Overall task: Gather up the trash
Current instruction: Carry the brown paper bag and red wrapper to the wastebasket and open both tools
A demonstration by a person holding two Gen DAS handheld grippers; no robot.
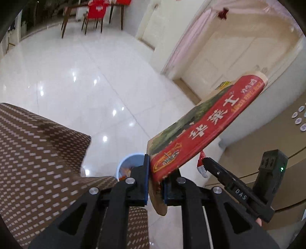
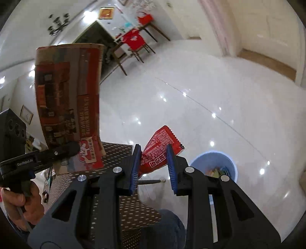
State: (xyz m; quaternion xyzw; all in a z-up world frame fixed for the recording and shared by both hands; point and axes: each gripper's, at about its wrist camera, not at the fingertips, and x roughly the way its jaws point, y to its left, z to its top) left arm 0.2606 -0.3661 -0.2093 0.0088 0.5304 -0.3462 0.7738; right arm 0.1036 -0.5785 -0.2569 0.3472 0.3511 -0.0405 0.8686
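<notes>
Trash is in both grippers: the left gripper point(image 1: 155, 179) is clamped on a flattened red carton point(image 1: 206, 122), held up above the white tiled floor point(image 1: 86, 76), and the right gripper point(image 2: 153, 168) pinches a red snack wrapper point(image 2: 160, 151) between its blue pads point(image 2: 134, 172). A blue bin point(image 2: 232, 166) holding scraps stands on the floor below, just beside the brown patterned table point(image 1: 34, 153)

Below me the white tiled floor point(image 1: 80, 80) shines with lamp glare. A blue bin point(image 2: 214, 164) stands on it, scraps inside, just beside the table point(image 1: 34, 149) in its brown dashed cloth. Far off, a red-covered chair point(image 1: 95, 11) stands on the same tiles.
</notes>
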